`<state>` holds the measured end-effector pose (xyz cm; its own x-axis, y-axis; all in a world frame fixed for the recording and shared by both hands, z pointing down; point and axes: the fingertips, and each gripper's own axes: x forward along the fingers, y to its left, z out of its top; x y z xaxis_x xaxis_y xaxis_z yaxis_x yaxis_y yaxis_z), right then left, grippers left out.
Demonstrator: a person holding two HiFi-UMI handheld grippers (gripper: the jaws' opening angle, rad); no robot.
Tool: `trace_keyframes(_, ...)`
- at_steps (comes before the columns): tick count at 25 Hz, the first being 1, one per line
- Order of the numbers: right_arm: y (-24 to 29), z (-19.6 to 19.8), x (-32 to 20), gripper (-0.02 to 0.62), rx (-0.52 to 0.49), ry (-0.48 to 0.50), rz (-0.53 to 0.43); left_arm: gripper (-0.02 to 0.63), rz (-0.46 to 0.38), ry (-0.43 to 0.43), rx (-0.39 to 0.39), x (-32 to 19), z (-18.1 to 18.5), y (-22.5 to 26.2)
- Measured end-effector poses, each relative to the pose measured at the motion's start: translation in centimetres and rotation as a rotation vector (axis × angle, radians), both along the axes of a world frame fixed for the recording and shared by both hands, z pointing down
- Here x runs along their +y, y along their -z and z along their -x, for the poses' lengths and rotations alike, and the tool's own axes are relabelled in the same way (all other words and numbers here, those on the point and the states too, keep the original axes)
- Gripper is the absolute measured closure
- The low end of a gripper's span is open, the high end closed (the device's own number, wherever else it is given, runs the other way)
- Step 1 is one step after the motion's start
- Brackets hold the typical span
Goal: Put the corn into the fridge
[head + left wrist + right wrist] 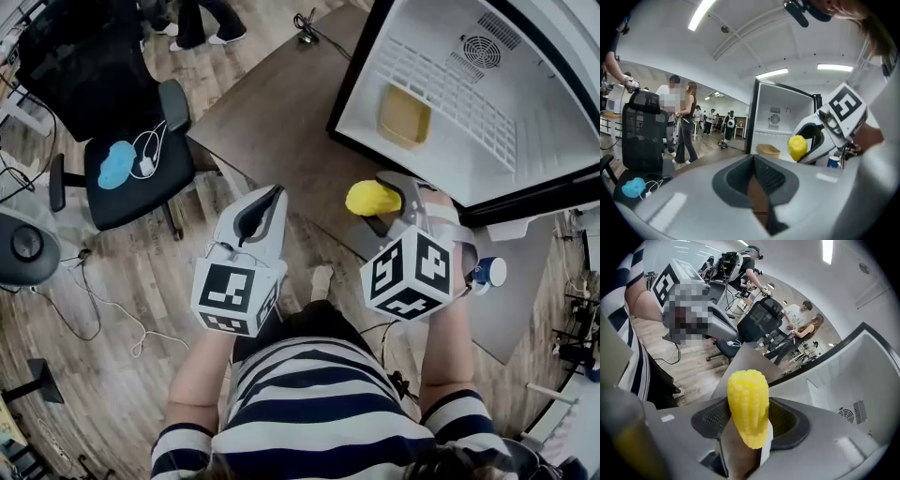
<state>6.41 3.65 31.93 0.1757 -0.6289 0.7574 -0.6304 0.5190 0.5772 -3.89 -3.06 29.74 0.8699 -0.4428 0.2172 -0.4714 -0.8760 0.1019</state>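
The yellow corn cob (pixel 373 198) sticks out of my right gripper (pixel 386 201), which is shut on it just before the open fridge (pixel 525 75). In the right gripper view the corn (pixel 748 406) stands upright between the pads, with the white fridge interior (pixel 843 380) behind it to the right. My left gripper (pixel 272 195) hovers to the left over the floor and the table edge, shut with nothing in it. The left gripper view shows its jaws (pixel 757 187) together, and beyond them the corn (pixel 797 146) and the fridge (pixel 780 122).
A yellow container (pixel 405 114) sits inside the fridge. The fridge stands on a brown table (pixel 272 122). A blue and white cup (pixel 487 273) is by my right hand. A black office chair (pixel 131 159) and cables are at the left. People stand farther back.
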Motion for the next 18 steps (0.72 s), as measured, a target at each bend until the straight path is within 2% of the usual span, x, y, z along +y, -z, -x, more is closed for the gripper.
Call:
trace_keyframes(10, 4.1, -7.9, 2.9, 0.345, 0.062, -0.034, 0.011, 0.606, -0.049, -0.076, 0.041, 1.8, -8.5, 3.3)
trace_keyframes(18, 6.2, -12.7, 3.7, 0.347, 0.102, -0.043, 0.029, 0.606, -0.083, -0.120, 0.079, 1.8, -14.4, 5.4)
